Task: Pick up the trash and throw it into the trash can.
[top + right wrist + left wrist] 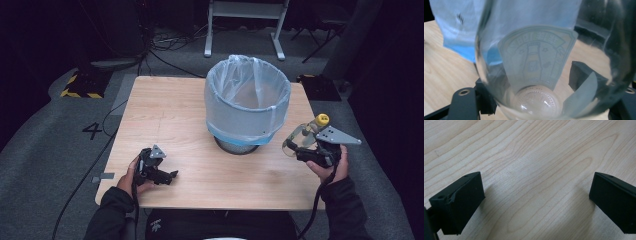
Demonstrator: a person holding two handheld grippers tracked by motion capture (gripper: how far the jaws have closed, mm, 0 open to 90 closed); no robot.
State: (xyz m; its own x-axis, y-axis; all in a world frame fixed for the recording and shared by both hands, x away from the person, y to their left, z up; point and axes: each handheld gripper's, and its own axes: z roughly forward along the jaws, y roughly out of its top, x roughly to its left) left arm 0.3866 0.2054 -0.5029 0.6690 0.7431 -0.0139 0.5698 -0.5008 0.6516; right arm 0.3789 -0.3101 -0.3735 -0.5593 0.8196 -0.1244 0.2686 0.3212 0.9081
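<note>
A dim lab: floor cables (165,42), hazard tape (80,93), floor number (92,130).

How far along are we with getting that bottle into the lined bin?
Done: the right gripper is shut on the clear bottle, lifted beside the bin. In hand: carrying it. Left: drop it in. Left gripper rests open on the table.

Clear bottle (302,136) – tilted (yellow-capped), gripped.

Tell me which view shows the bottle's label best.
The right gripper view: the label on the clear bottle faces it close up. The high view shows that bottle small in the right gripper, its label unreadable.
</note>
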